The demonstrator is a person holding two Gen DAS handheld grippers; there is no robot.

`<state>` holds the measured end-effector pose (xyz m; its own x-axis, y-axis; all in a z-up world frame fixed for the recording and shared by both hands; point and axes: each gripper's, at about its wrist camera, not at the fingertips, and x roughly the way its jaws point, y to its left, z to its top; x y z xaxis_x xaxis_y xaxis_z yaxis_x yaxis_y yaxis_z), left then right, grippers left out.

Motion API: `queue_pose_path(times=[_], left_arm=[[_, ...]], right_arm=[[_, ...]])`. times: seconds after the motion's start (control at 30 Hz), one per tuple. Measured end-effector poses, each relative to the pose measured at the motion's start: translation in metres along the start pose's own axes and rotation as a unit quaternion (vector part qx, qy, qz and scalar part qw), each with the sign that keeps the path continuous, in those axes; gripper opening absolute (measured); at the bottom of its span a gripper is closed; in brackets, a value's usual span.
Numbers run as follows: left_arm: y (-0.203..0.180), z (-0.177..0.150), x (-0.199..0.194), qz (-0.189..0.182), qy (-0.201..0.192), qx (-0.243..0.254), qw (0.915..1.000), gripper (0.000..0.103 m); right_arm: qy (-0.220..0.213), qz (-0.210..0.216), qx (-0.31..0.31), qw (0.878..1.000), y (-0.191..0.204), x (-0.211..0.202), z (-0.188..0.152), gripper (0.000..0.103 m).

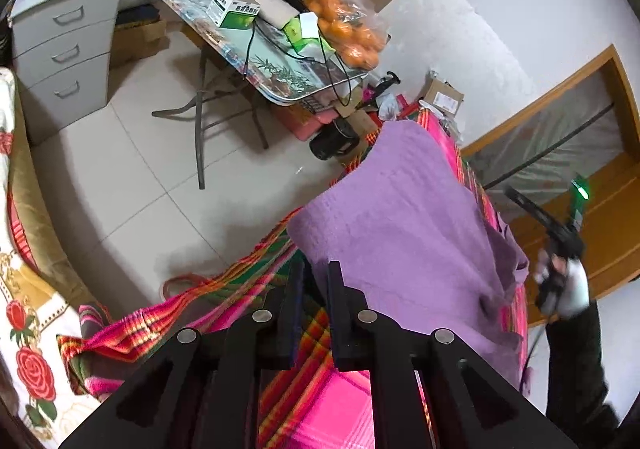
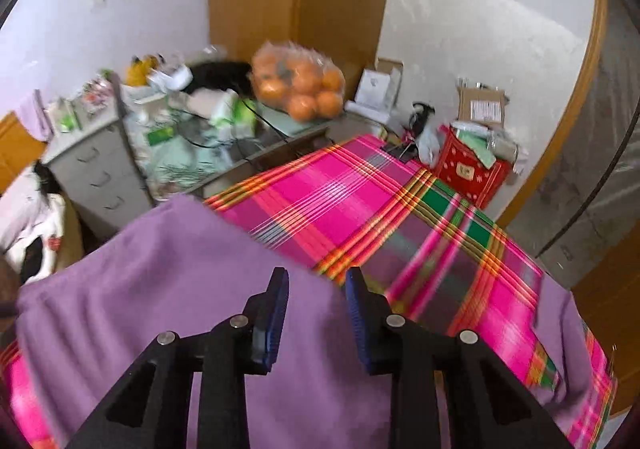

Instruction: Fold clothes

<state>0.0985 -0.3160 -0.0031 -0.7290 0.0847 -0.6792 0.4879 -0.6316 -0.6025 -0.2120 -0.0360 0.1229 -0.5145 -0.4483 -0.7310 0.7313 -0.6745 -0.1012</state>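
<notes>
**Purple garment pinched at one edge, other tool free**

Purple cloth (image 1: 404,217) fills the centre of the left wrist view, draped over a pink plaid cover (image 1: 320,401) on the worktop. At lower centre the left tool (image 1: 316,269) has its jaws drawn together on the garment's near edge. At right, a white-gloved hand (image 1: 568,285) grips the right tool, raised off the cloth.

From the right wrist view, the purple cloth (image 2: 168,281) spreads across the lower left, plaid cover (image 2: 360,201) beyond. The right tool (image 2: 318,275) stands apart, nothing between its blue pads (image 2: 280,313).
</notes>
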Motion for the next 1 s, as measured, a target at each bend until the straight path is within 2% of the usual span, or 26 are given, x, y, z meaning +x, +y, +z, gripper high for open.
queue_pose_path(times=[0.1,0.3,0.47,0.6,0.73,0.9,0.93,0.97,1.0], left_arm=[[-0.008,-0.007,-0.005,-0.01,0.0,0.008,0.9999,0.012],[-0.031,-0.024,-0.011,-0.033,0.008,0.04,0.9986,0.015],[-0.051,-0.046,-0.005,-0.059,0.034,0.068,0.9953,0.02],[-0.065,-0.061,0.004,-0.071,0.056,0.083,0.9924,0.026],[-0.072,-0.071,0.009,-0.07,0.065,0.087,0.9916,0.027],[-0.071,-0.071,0.007,-0.061,0.061,0.083,0.9928,0.027],[-0.071,-0.071,0.006,-0.058,0.058,0.081,0.9933,0.027],[-0.07,-0.07,0.005,-0.056,0.056,0.079,0.9938,0.027],[-0.068,-0.069,0.004,-0.055,0.053,0.076,0.9942,0.027]], right_arm=[[-0.018,0.002,0.004,1.0,0.009,-0.052,-0.04,0.03],[-0.038,0.003,0.039,0.998,0.029,-0.14,-0.143,0.03],[-0.008,0.001,0.023,1.0,0.059,-0.171,-0.226,0.03],[0.017,0.01,-0.007,1.0,0.082,-0.18,-0.267,0.031],[0.031,0.023,-0.03,0.999,0.093,-0.175,-0.282,0.032],[0.041,0.015,-0.067,0.997,0.098,-0.162,-0.288,0.03],[0.044,0.014,-0.068,0.997,0.097,-0.16,-0.287,0.007],[0.047,0.013,-0.07,0.996,0.096,-0.158,-0.285,0.002],[0.047,0.013,-0.074,0.996,0.097,-0.158,-0.284,0.002]])
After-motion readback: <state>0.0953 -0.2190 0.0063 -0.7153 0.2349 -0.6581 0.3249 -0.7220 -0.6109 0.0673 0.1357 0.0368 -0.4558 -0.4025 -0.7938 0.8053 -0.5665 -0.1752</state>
